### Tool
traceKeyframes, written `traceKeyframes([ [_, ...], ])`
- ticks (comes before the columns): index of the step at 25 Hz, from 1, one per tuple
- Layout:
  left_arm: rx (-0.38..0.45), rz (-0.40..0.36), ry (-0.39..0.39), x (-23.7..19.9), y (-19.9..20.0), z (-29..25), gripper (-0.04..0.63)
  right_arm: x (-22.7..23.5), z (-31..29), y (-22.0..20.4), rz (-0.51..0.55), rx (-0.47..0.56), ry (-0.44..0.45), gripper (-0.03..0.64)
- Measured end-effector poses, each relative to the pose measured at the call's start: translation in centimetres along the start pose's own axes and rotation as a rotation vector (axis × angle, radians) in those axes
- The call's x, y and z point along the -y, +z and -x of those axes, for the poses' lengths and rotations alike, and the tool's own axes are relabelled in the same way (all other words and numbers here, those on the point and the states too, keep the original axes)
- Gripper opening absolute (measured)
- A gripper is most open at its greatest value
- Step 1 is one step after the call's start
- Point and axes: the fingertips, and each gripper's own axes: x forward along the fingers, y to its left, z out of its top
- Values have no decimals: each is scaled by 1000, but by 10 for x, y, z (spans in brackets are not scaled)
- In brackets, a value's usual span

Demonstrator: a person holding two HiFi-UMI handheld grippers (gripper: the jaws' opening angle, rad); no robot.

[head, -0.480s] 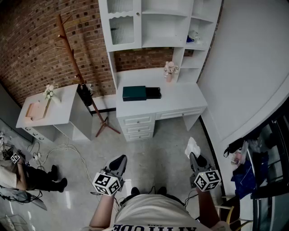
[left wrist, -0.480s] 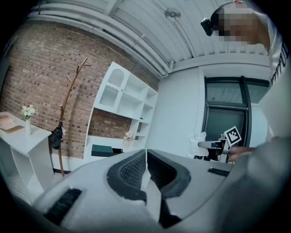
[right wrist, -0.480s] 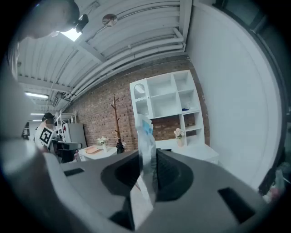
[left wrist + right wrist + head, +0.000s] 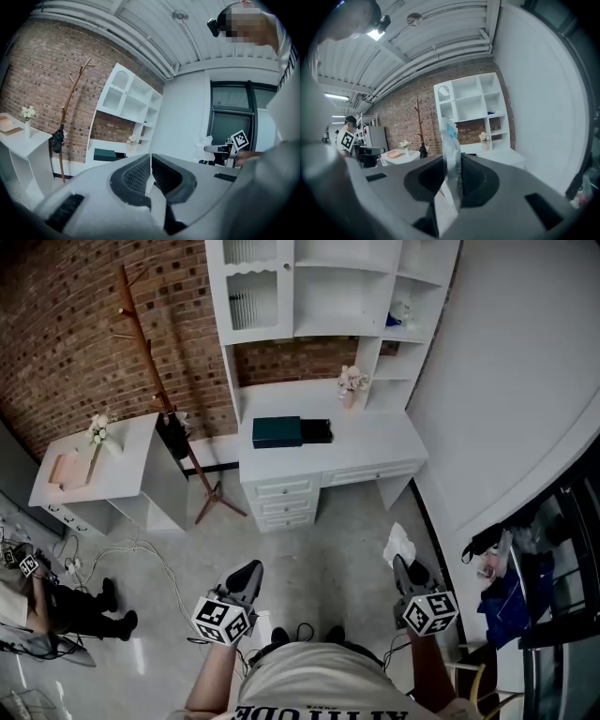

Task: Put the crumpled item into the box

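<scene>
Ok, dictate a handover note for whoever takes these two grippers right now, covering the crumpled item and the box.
Left gripper: jaws together, nothing between them, held in front of the person.
Right gripper: shut on the crumpled item, a whitish crinkled piece sticking up past the jaws.
Box: dark green, on the white desk ahead, across the floor from the person. From here I cannot tell whether it is open.
Done: item is picked up.
Left: carry it to the desk, put it in the box, release.

crumpled item (image 4: 399, 544) partly hidden by gripper (image 4: 403, 565), shelf unit (image 4: 328, 296) top cropped
</scene>
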Motion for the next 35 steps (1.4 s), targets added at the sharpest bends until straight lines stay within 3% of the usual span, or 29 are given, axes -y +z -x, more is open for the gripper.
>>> traceKeyframes([
  [24, -49, -27, -117, -57, -5, 37, 32, -74, -9, -16, -34, 21, -97, 80],
  [35, -43, -25, -116, -81, -4, 43, 32, -87, -18, -19, -28, 22, -110, 80],
])
